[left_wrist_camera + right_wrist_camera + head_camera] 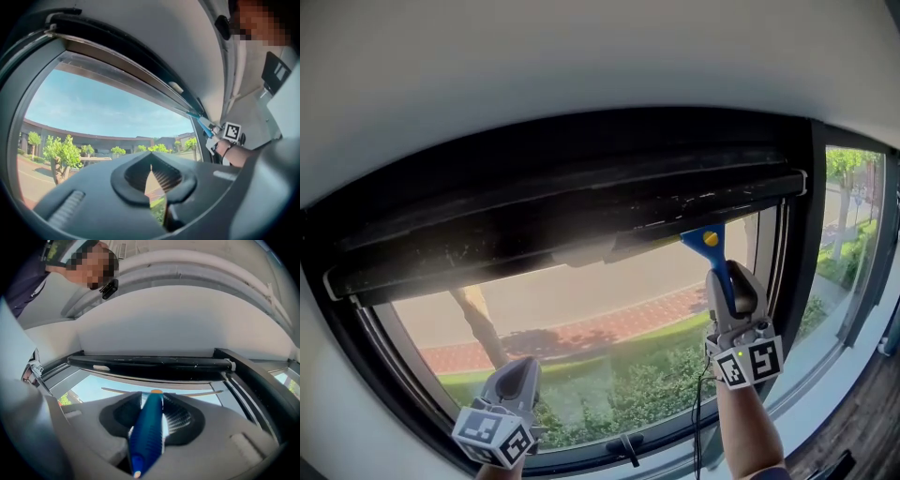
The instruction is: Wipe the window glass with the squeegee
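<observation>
Right gripper (733, 292) raised towards the upper right part of the clear window glass pane (609, 309), its jaws pinched on the blue plastic handle of the squeegee (719, 274). The squeegee's long thin blade is seen above the gripper, laid across the glass just beneath the dark top rail of the window frame (562, 220) and reaching mostly to the gripper's left. In the right gripper view the handle (147, 437) is shown lying slightly aslant between the ribbed pads, its yellow-marked head pointing away from the jaws towards the rail (150, 365).

Left gripper (517, 375) held low, well apart from the squeegee and below and to the left of it. Its jaws (151, 176) are drawn together with only a thin slit between them, and nothing is held.

Hazards, as judged from this position: the handle is held by two pads only, so it may be twisted in the jaws when the blade is drawn downwards. One end of the blade would then be lifted and a streak left on the glass. Because the blade sits so near the rail, an upward drift could cause it to be caught there. Uneven pressure along the blade, most of which lies to one side of the handle, could leave the far end unwiped.
</observation>
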A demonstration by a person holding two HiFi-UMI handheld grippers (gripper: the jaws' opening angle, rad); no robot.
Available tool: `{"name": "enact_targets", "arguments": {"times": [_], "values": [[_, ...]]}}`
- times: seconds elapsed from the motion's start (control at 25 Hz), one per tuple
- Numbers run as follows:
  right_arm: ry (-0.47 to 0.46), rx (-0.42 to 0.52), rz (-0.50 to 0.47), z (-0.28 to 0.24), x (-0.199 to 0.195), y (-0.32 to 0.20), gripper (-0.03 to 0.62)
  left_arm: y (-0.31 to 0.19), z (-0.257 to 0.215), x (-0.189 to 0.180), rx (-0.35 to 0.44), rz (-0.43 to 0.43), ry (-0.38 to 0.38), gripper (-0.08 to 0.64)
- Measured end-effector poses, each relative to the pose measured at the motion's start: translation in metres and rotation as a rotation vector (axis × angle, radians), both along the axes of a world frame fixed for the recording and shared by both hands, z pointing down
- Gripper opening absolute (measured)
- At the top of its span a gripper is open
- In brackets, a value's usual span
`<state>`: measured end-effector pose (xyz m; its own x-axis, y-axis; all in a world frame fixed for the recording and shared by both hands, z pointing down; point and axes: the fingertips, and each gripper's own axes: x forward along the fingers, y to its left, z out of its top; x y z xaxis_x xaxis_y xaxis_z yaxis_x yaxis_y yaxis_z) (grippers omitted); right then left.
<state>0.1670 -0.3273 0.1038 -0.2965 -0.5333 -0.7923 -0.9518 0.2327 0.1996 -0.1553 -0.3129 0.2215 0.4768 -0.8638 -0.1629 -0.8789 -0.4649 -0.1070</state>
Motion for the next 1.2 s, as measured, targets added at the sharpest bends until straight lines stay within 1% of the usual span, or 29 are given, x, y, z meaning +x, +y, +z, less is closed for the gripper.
{"name": "enact_targets", "arguments": {"times": [0.08, 0.16, 0.24, 0.36, 0.48, 0.64, 0.92, 1.2], "values": [[-0.007, 0.021, 0.007, -0.008, 0.003, -0.005, 0.144, -0.003, -0.006, 0.002, 0.021, -0.006, -0.014, -0.011], [-0.013, 0.036, 0.009, -0.014, 0.004, -0.010, 0.144, -0.004, -0.009, 0.006, 0.028, 0.005, -0.029, -0.011], [-0.017, 0.050, 0.011, -0.018, 0.003, -0.013, 0.144, -0.005, -0.008, 0.008, 0.026, 0.016, -0.040, -0.011], [-0.034, 0.059, 0.018, -0.021, 0.002, -0.016, 0.144, -0.010, -0.005, 0.005, 0.013, 0.017, -0.032, -0.011], [-0.062, 0.053, 0.019, -0.024, 0.000, -0.021, 0.144, -0.015, -0.003, 0.003, 0.002, 0.022, -0.029, -0.011], [-0.086, 0.041, 0.010, -0.026, -0.002, -0.025, 0.144, -0.017, -0.003, 0.005, 0.007, 0.039, -0.029, -0.011], [-0.080, 0.011, 0.004, -0.022, -0.001, -0.025, 0.143, -0.016, -0.001, 0.004, 0.003, 0.067, -0.021, -0.011], [-0.117, -0.020, 0.008, -0.008, -0.001, -0.024, 0.143, -0.014, 0.008, 0.003, -0.016, 0.094, -0.016, -0.011]]}}
